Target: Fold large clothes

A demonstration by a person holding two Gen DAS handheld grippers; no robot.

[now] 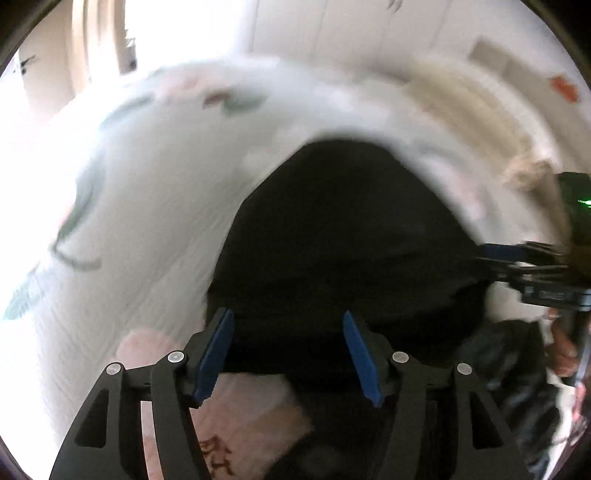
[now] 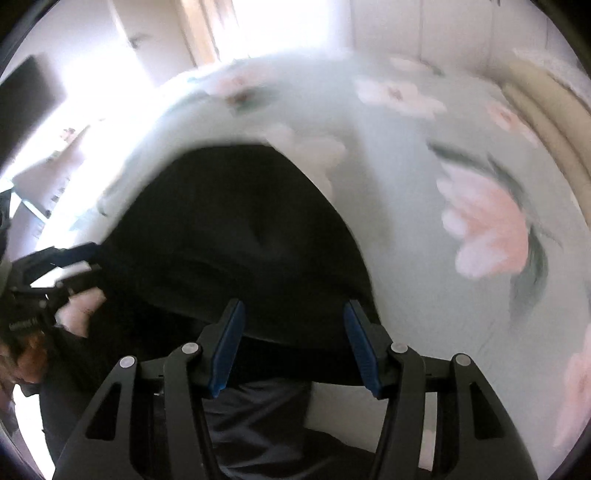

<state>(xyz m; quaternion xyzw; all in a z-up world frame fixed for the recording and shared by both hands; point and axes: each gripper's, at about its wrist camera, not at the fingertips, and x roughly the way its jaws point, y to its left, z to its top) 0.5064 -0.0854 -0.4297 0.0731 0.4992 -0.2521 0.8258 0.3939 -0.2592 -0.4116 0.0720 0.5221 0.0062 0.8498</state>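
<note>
A large black garment point(image 1: 343, 240) lies on a bed with a white floral cover point(image 1: 147, 206); it also shows in the right wrist view point(image 2: 229, 236). My left gripper point(image 1: 288, 354) is open with its blue pads wide apart above the garment's near edge. My right gripper point(image 2: 295, 343) is open too, over the garment's near edge. In the left wrist view the right gripper point(image 1: 517, 266) reaches in from the right at the garment's side. In the right wrist view the left gripper point(image 2: 62, 266) sits at the garment's left side. Both views are motion-blurred.
The floral bed cover point(image 2: 461, 192) spreads around the garment. A cream headboard or pillow edge point(image 2: 546, 122) lies at the far right. A bright window point(image 2: 258, 26) and a dark screen point(image 2: 26, 103) stand beyond the bed. The person's dark clothing point(image 2: 258, 424) is below the grippers.
</note>
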